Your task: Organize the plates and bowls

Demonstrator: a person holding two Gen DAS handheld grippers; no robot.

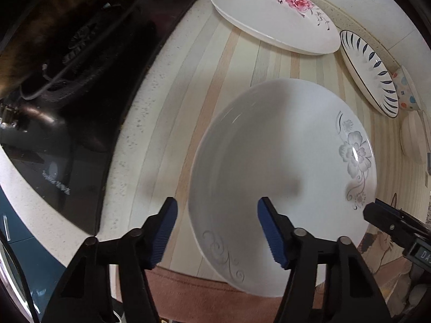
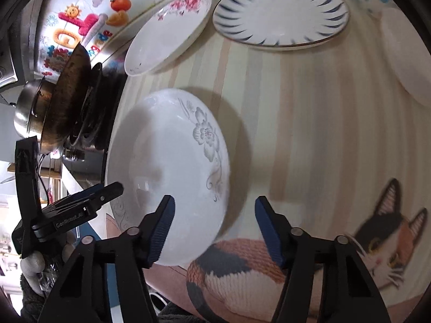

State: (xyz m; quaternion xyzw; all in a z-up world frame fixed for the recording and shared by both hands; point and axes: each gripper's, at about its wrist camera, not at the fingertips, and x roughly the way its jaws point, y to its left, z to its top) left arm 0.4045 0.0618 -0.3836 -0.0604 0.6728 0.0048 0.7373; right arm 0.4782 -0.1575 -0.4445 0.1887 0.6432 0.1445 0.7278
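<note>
The desk (image 1: 167,86) carries a striped mat (image 1: 269,62) that runs from the back wall to the near edge, where a cat picture (image 2: 377,239) shows on it; its left side ends at a dark stove (image 1: 67,107) with a pan (image 2: 70,94) and a steel pot (image 2: 27,107). The widest bare stretch of mat lies right of the grey-flower plate (image 1: 269,175), between it and the cat picture. Three plates show plainly: the grey-flower plate near the front edge, the pink-flower plate (image 1: 269,18) at the back, and the blue-leaf plate (image 2: 280,13) just beside it, their rims close. One dotted bowl (image 1: 406,91) sits behind the blue-leaf plate, and a pale round dish (image 2: 406,53) lies at the far right. The left claw (image 1: 216,231) stands apart astride the grey-flower plate's left rim, pads not pressing it. The right claw (image 2: 214,228) stands apart over the plate's right rim, likewise clear.
</note>
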